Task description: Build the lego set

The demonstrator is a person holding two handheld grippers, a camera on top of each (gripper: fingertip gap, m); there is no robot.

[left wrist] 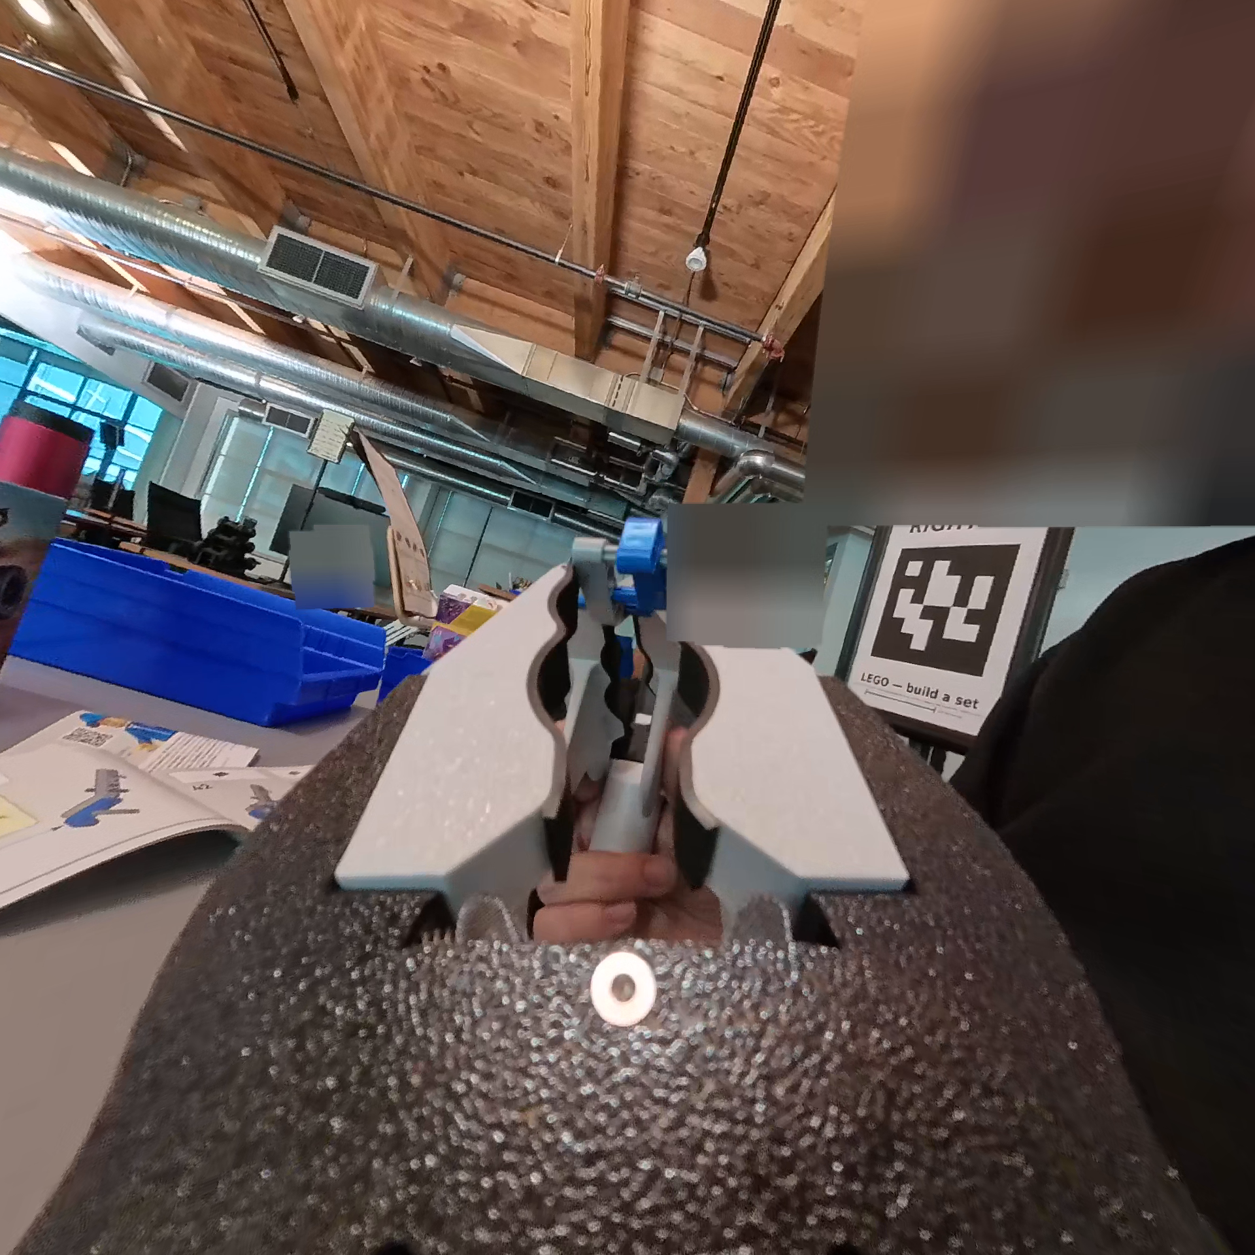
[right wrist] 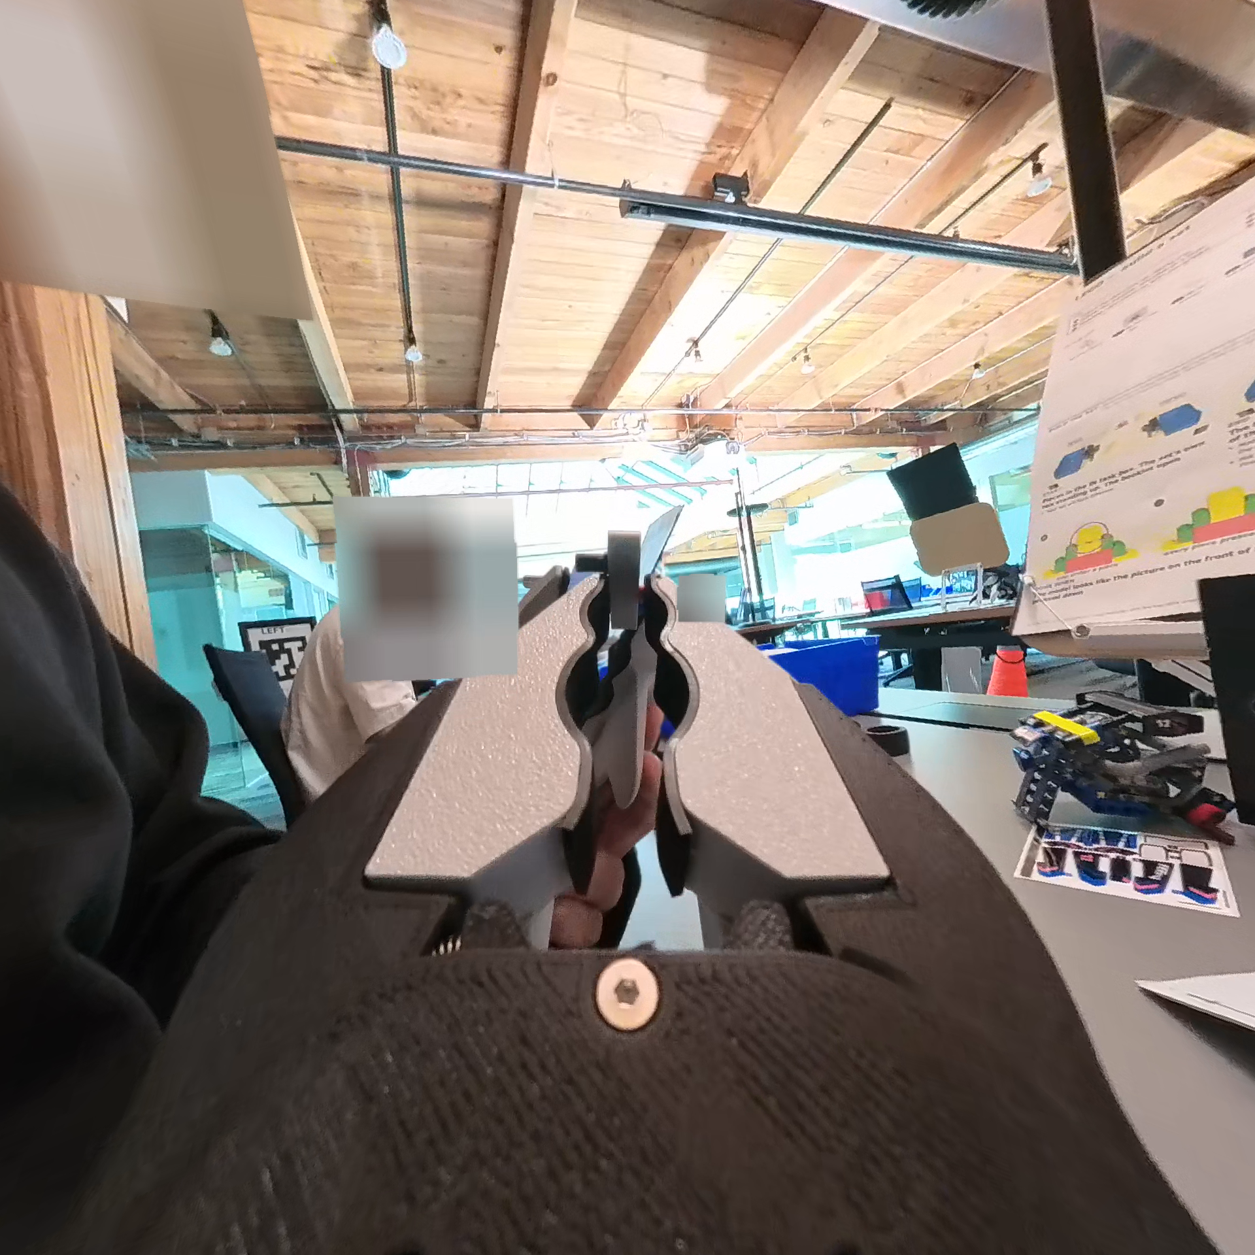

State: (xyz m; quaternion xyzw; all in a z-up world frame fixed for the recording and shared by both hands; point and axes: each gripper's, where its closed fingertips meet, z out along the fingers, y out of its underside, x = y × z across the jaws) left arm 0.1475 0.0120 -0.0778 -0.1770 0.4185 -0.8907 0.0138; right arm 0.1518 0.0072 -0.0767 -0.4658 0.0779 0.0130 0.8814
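Both grippers are raised off the table and face each other, tip to tip. My left gripper [left wrist: 628, 597] is closed on a small lego assembly: a grey beam [left wrist: 596, 591] with a blue knob [left wrist: 642, 550] on top. Its right fingertip is hidden by a mosaic patch. My right gripper [right wrist: 625, 594] is shut on a dark grey round lego piece [right wrist: 623, 577] standing up between its tips. In the left wrist view the right gripper's grey fingers [left wrist: 655, 706] and a hand [left wrist: 611, 889] show in the gap. In the right wrist view a left finger [right wrist: 628, 726] shows behind the piece.
Blue bins [left wrist: 190, 631] and an open instruction booklet [left wrist: 122, 781] lie on the grey table at my left. At my right are a partly built blue lego model [right wrist: 1114, 760], a sticker sheet [right wrist: 1127, 876], a black ring [right wrist: 883, 733] and an instruction sheet [right wrist: 1154, 441] on a stand. Left and right tips are no more than a few centimetres apart.
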